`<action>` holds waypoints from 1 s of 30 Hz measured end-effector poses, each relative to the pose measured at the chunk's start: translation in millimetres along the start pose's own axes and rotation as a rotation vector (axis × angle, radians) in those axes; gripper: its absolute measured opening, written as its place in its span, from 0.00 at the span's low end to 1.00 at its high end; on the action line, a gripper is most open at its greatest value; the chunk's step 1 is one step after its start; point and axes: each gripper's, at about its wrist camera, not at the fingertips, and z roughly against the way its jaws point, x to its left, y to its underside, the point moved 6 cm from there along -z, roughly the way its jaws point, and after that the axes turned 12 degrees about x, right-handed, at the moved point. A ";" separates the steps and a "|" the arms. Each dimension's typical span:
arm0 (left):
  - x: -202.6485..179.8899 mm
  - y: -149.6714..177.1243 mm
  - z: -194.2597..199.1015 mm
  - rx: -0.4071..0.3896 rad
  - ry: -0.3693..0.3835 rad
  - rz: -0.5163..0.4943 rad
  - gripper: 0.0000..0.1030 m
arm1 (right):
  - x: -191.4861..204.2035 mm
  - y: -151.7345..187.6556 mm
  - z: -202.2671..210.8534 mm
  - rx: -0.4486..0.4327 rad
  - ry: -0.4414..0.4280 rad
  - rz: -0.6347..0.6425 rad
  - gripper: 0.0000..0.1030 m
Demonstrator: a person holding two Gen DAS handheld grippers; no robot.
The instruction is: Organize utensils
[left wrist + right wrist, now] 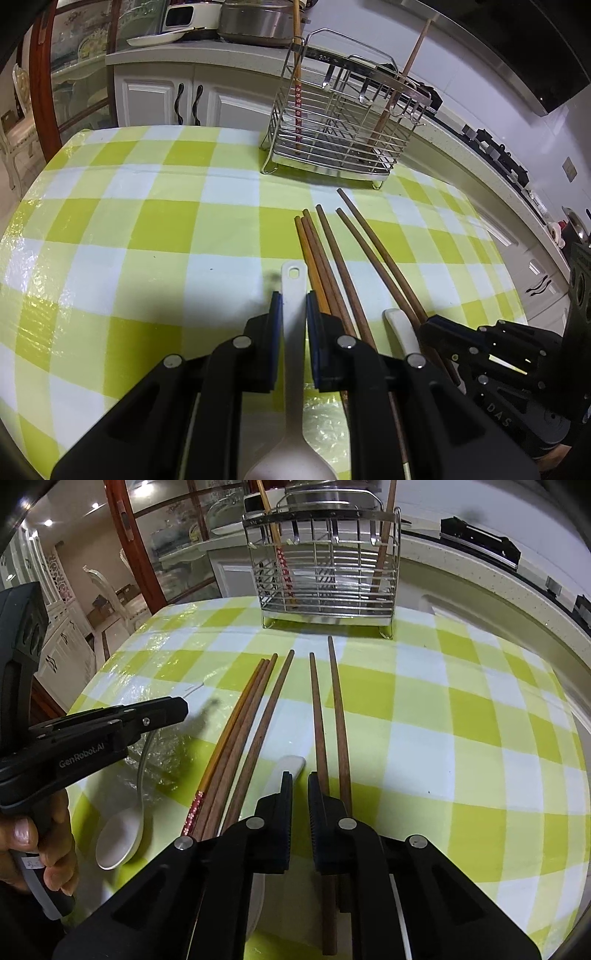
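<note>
The left tongs (294,306) straddle the handle of a white spoon (293,295) that lies on the worktop (147,221) in front of the rack (332,122), its bowl toward the camera; the pads sit just beside the handle on both sides, nearly closed, but whether they already pinch it I cannot tell. The right tongs (299,786) hover low with a narrow gap between the fingers and nothing held, just above a second white spoon (286,770) and beside two brown chopsticks (332,720). Four more chopsticks (251,716) lie fanned out between the spoons, all pointing toward the rack. The rack stands at the far edge of the checked cloth and already holds one patterned chopstick (298,99) on its left side and one plain stick (391,99) on its right. The step in hand looks like picking up the first spoon. Next the left tongs need a firm pinch on the slim handle, a clean lift clear of the neighbouring chopsticks, then a carry to the rack and an upright drop into a compartment.
</note>
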 end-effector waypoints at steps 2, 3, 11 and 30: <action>0.0 0.2 -0.5 0.001 0.000 0.001 0.13 | 0.5 0.2 0.7 0.000 0.008 -0.001 0.12; 0.0 0.2 -0.8 0.003 0.000 0.001 0.13 | -0.5 0.0 1.2 0.001 0.017 -0.012 0.13; 4.0 0.3 -3.5 0.008 0.004 0.006 0.13 | 7.8 1.6 4.2 0.003 -0.026 -0.026 0.47; 13.1 0.9 -6.6 0.013 0.018 0.018 0.13 | 8.1 -5.9 -24.4 0.081 0.019 -0.036 0.32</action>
